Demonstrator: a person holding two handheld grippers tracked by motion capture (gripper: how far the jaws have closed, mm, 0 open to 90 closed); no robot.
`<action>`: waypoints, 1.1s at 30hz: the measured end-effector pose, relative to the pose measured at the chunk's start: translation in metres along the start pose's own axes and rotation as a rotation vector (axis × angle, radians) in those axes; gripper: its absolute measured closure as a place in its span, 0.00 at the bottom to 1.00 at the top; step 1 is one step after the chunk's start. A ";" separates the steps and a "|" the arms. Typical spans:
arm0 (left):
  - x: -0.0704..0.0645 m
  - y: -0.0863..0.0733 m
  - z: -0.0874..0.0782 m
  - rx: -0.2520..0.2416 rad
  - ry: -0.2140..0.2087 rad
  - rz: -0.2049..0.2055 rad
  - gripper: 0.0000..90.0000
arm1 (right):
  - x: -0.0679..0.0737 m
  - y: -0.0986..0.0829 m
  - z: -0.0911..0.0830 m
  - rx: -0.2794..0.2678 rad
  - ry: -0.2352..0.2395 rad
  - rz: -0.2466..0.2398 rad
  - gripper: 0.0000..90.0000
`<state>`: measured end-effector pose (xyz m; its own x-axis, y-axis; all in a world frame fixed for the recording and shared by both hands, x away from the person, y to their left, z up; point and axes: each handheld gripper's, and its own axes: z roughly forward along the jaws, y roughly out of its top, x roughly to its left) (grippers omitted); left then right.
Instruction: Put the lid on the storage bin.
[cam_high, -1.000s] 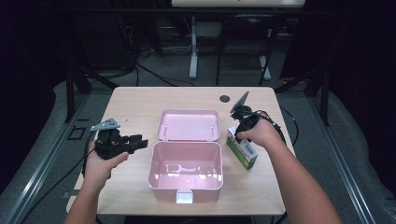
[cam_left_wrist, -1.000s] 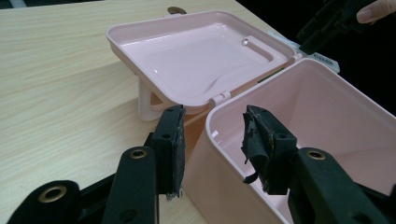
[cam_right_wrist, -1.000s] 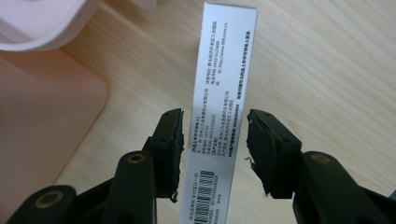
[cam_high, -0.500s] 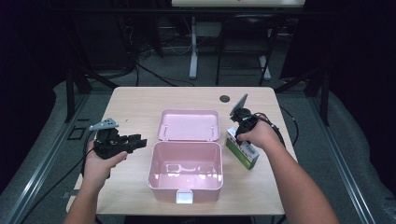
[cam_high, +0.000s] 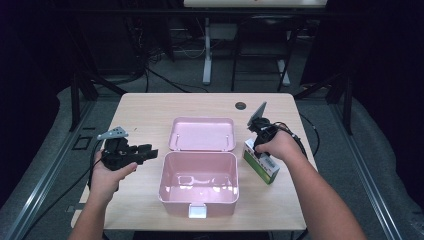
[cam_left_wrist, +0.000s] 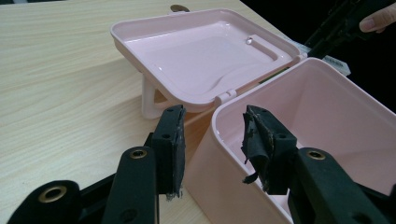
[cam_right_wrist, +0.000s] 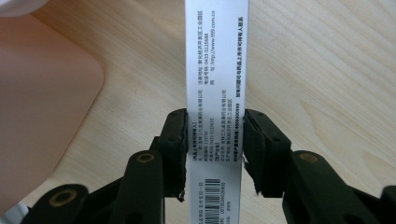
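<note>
Two grippers work at a pale wood-grain table (cam_high: 150, 112). Nearest, a glossy pink plastic box (cam_high: 198, 182) with rounded corners stands open, its lid (cam_high: 202, 134) laid flat behind it. Left gripper (cam_high: 141, 154), jaws parted and empty, hovers just beside the box's left wall. Right gripper (cam_right_wrist: 212, 149) has its worn black pads pressed on both narrow sides of a slim green-and-white cardboard carton (cam_high: 261, 162). Carton rests on the table right of the box, long axis running diagonally, near-right to far-left.
</note>
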<state>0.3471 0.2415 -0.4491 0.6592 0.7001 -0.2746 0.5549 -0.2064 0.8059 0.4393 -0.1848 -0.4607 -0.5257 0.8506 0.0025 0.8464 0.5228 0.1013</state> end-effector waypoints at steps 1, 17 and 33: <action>0.000 0.000 0.000 0.001 0.001 0.000 0.65 | 0.000 0.000 0.001 -0.006 0.003 0.006 0.67; 0.002 -0.001 0.001 0.003 0.000 -0.006 0.65 | 0.000 0.001 0.018 0.042 0.005 0.005 0.65; 0.003 -0.002 0.002 0.006 0.001 -0.010 0.65 | -0.001 0.000 0.026 0.052 0.012 0.008 0.66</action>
<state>0.3494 0.2424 -0.4524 0.6530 0.7030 -0.2816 0.5641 -0.2034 0.8003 0.4420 -0.1844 -0.4862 -0.5195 0.8543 0.0146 0.8538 0.5183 0.0494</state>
